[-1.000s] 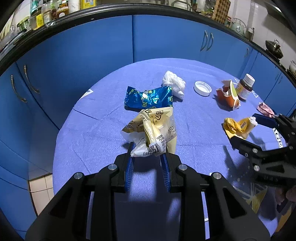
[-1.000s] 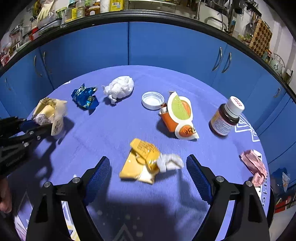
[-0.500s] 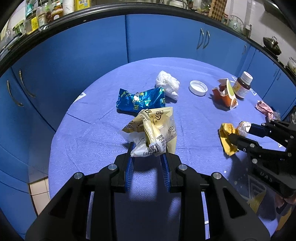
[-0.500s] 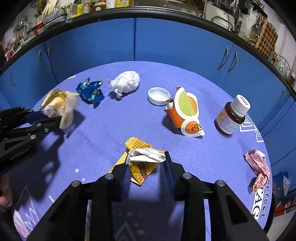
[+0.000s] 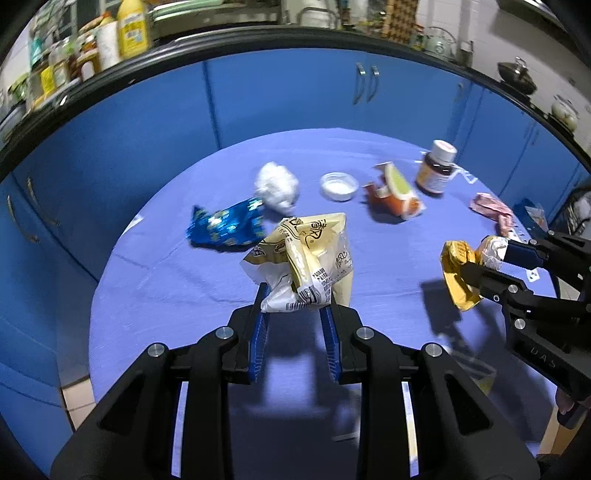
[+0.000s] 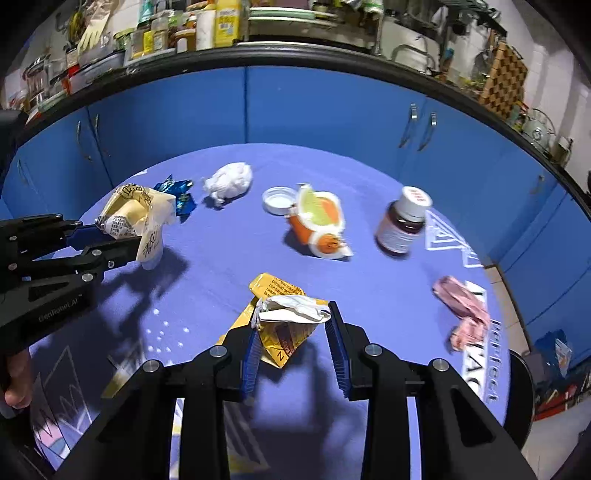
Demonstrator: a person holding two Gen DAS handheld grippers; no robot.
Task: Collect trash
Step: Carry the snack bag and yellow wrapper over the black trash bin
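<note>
My left gripper (image 5: 295, 314) is shut on a crumpled cream-yellow wrapper (image 5: 306, 258) and holds it above the round blue table (image 5: 184, 295); it also shows in the right wrist view (image 6: 136, 218). My right gripper (image 6: 293, 332) is shut on a yellow wrapper with white paper (image 6: 284, 317), lifted off the table; the left wrist view shows it at the right (image 5: 461, 273). On the table lie a blue foil wrapper (image 5: 225, 229), a white crumpled tissue (image 5: 277, 186), an orange torn carton (image 5: 393, 194) and a pink crumpled paper (image 6: 463, 306).
A white lid (image 6: 279, 199) and a brown pill bottle (image 6: 404, 221) stand on the far side of the table. Blue cabinets (image 6: 295, 107) ring the table. A cluttered counter (image 6: 184, 33) runs above them.
My right gripper closed on the yellow wrapper and raised it off the table. My left gripper, still holding the cream wrapper, rose and both views tilted up.
</note>
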